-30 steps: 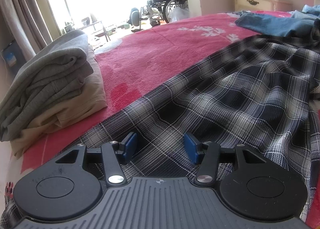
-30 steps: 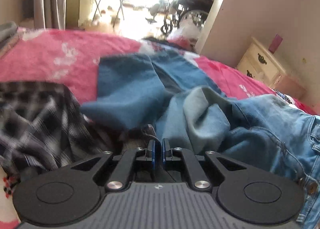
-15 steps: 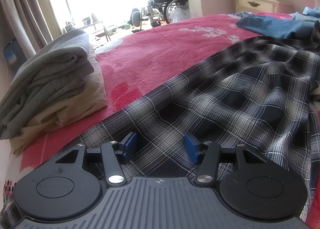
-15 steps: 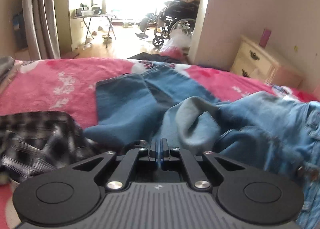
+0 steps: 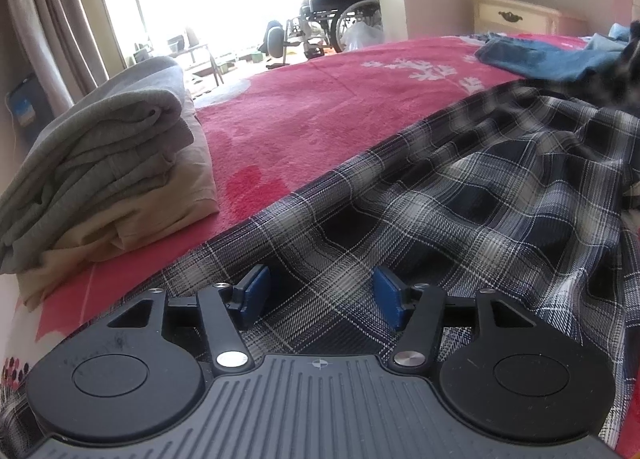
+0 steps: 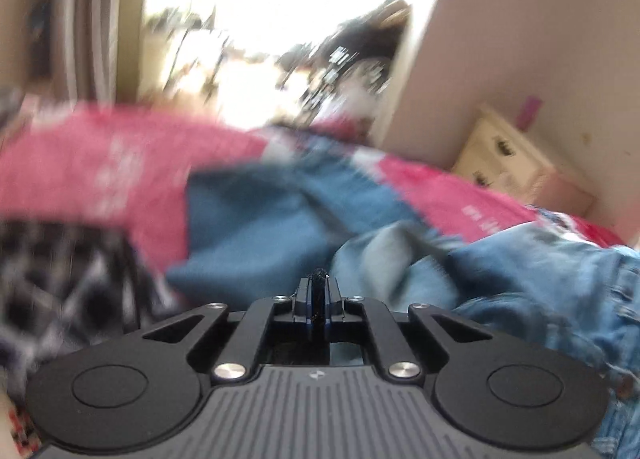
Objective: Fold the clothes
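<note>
Jeans (image 6: 520, 279) lie crumpled beyond the right tongs (image 6: 318, 295), which are clenched on a dark bit of cloth. The plaid shirt (image 5: 460, 195) spreads over the red bed (image 5: 320, 107) under the released left tongs (image 5: 318, 299). Folded clothes (image 5: 100, 163) are stacked left; a wheelchair (image 5: 336, 19) stands behind.

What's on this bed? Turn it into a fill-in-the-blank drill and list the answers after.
1. The left gripper has its jaws ____ just above the plaid shirt.
2. In the left wrist view, the folded stack lies to the ____ of that shirt.
3. The right gripper is ____ on a pinch of dark fabric, with the blue jeans beyond it.

Answers: open; left; shut
</note>
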The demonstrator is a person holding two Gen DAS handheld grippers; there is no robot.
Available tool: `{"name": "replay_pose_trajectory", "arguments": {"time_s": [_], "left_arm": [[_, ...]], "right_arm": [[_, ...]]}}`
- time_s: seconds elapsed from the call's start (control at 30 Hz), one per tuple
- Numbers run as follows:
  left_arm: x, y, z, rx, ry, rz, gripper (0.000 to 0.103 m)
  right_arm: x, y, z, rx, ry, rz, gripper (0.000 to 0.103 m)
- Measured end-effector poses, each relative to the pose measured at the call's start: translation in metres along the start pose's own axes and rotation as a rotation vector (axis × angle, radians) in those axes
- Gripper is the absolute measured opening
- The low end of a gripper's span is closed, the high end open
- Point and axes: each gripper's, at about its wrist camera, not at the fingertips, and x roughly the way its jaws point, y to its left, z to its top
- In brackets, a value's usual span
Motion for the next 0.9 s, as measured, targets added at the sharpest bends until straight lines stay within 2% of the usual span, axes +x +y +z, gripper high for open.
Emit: {"name": "replay_pose_trajectory", "arguments": {"time_s": [0.17, 0.3, 0.53, 0.7, 0.87, 0.9], "left_arm": [[0.000, 0.000, 0.001, 0.004, 0.000, 0.003, 0.058], [0.000, 0.001, 0.003, 0.004, 0.005, 0.013, 0.058], [0.004, 0.008, 0.007, -0.004, 0.020, 0.032, 0.058], [0.010, 0.016, 0.012, -0.037, 0.044, 0.026, 0.058], [0.014, 0.021, 0.019, -0.064, 0.077, 0.016, 0.061], [0.015, 0.023, 0.020, -0.077, 0.086, 0.009, 0.062]], "right_arm": [[-0.017, -0.037, 0.007, 0.163, -0.085, -0.034, 0.006], [-0.009, -0.052, 0.017, 0.236, -0.125, -0.052, 0.006], [0.007, -0.061, 0.042, 0.272, -0.180, -0.055, 0.006], [0.044, -0.057, 0.059, 0.241, -0.155, -0.104, 0.006], [0.104, -0.047, 0.052, 0.225, -0.032, -0.241, 0.006], [0.111, -0.047, 0.050, 0.223, -0.014, -0.268, 0.010]]}}
